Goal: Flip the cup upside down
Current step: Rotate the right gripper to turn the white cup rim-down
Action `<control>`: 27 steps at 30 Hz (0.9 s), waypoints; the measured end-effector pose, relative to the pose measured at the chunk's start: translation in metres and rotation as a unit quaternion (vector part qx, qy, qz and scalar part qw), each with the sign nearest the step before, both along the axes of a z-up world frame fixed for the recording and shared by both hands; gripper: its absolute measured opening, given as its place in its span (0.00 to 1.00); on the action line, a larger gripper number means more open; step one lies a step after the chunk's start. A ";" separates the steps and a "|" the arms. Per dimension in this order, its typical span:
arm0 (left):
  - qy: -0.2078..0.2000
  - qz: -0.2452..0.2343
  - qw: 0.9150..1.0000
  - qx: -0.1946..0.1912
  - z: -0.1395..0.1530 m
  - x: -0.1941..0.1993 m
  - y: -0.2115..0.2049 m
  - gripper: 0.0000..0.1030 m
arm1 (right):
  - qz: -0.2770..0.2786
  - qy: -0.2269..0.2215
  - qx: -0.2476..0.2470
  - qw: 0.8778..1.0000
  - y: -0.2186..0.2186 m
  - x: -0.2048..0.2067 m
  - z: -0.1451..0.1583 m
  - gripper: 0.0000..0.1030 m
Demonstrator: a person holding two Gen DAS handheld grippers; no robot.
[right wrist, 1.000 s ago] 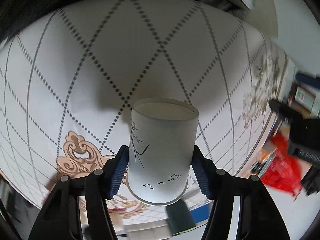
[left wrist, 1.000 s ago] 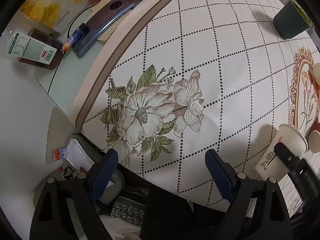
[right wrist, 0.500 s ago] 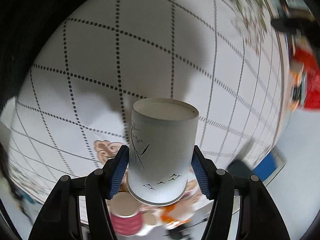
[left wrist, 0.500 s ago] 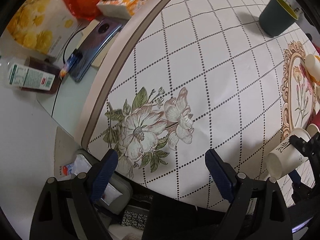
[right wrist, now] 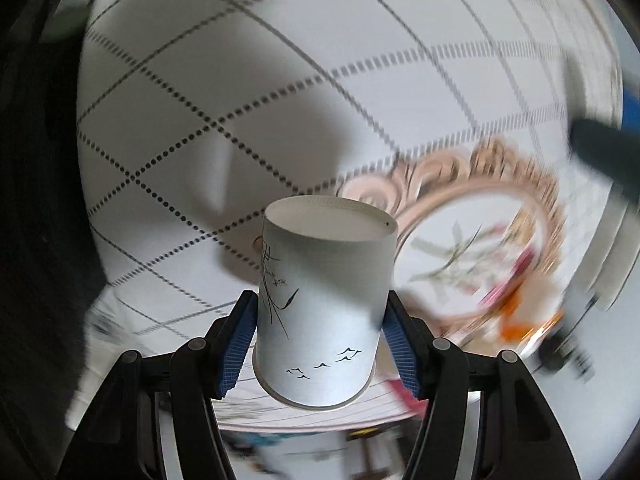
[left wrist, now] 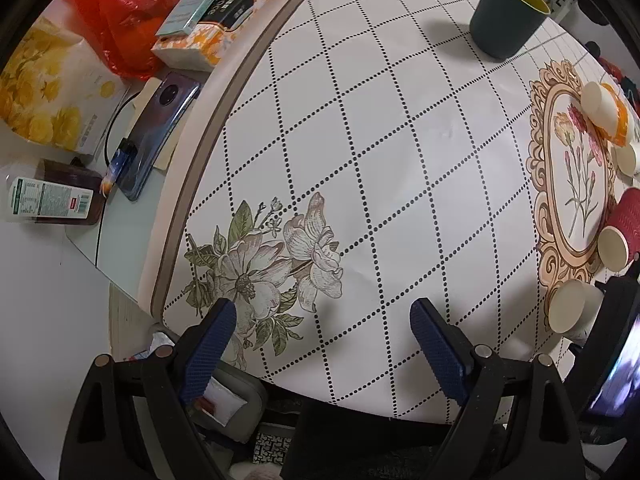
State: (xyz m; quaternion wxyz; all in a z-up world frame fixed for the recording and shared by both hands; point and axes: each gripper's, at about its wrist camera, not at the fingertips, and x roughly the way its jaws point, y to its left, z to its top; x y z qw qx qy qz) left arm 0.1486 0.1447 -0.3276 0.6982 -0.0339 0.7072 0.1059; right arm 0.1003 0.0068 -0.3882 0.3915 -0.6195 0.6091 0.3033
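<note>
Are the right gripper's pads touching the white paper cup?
Touching. The right wrist view shows both blue pads pressed against the white paper cup sides, no gap.

Both wrist views over tablecloth (left wrist: pixel 400 140)

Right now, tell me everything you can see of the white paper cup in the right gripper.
The white paper cup looks like thin paper, printed with dark ink reeds and small birds. It is clamped near its rolled rim between the blue pads of the right gripper. Its recessed base points away from the camera, toward the tablecloth, with the mouth nearest the wrist. It hangs in the air, touching only the pads. In the left wrist view its base faces that camera.
</note>
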 end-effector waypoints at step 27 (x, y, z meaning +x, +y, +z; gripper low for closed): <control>0.013 -0.054 0.998 0.006 -0.008 -0.002 -0.033 0.87 | -0.418 0.090 0.008 0.904 -0.076 0.040 -0.027 0.65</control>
